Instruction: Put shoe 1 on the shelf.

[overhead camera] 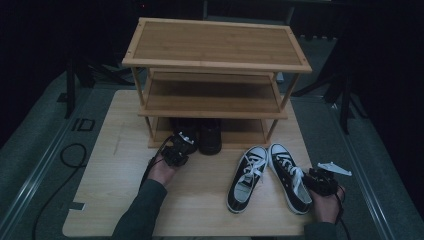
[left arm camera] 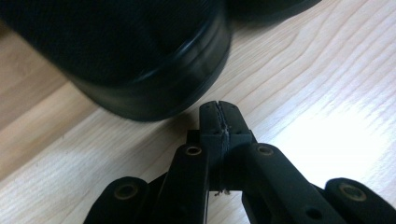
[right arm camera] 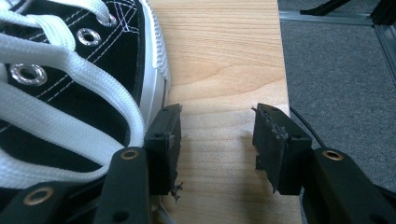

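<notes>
Left tool at black shoes; sneakers beside right tool.

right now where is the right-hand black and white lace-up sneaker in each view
High view: the right-hand black and white lace-up sneaker lies at lower right on the pale wooden table top, beside its twin.
Left gripper view: not in it.
Right gripper view: it takes the upper left, against the left jaw of the right tongs.
Shared landmark: the table top's wood grain.

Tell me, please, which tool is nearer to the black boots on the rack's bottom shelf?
Left. The left tool sits shut right at the black boots, just in front of them. The right tool stands open far off at the table's right edge, beside a sneaker.
</notes>
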`<state>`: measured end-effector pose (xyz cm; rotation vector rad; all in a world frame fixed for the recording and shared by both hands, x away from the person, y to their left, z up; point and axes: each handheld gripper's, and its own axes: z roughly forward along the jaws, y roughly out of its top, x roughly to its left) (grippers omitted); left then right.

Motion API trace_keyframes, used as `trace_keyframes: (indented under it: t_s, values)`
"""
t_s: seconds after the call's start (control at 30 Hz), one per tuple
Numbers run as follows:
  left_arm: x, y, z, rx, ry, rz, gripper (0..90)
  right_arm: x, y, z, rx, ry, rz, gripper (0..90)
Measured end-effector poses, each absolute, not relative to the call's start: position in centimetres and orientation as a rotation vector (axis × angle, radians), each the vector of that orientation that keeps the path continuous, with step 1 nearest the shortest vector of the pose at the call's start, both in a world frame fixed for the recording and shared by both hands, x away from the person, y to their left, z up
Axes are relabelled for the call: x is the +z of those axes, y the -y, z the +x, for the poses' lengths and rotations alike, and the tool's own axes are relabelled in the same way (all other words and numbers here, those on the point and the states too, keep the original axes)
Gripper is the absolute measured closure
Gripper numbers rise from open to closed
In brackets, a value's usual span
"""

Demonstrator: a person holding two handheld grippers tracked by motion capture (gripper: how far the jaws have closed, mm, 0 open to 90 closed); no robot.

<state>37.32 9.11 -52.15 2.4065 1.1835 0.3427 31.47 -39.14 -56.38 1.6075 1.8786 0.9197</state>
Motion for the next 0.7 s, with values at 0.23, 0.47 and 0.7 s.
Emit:
trace_keyframes:
  t_s: [0.23,0.47,0.7]
  values:
    - [-51.9,-7.5,36.9,0.333,-1.118,2.432,89.7,-56.4,39.1,31.5,0.92,-1.879,1.609,51.3]
    - [-51.8,-7.0,36.6,0.322,-1.083,2.447,89.1,-56.4,39.1,31.5,0.92,-1.879,1.609,51.3]
    - [-51.8,-5.8,35.8,0.297,-1.023,2.466,88.4,-56.4,39.1,31.5,0.92,-1.879,1.609,51.3]
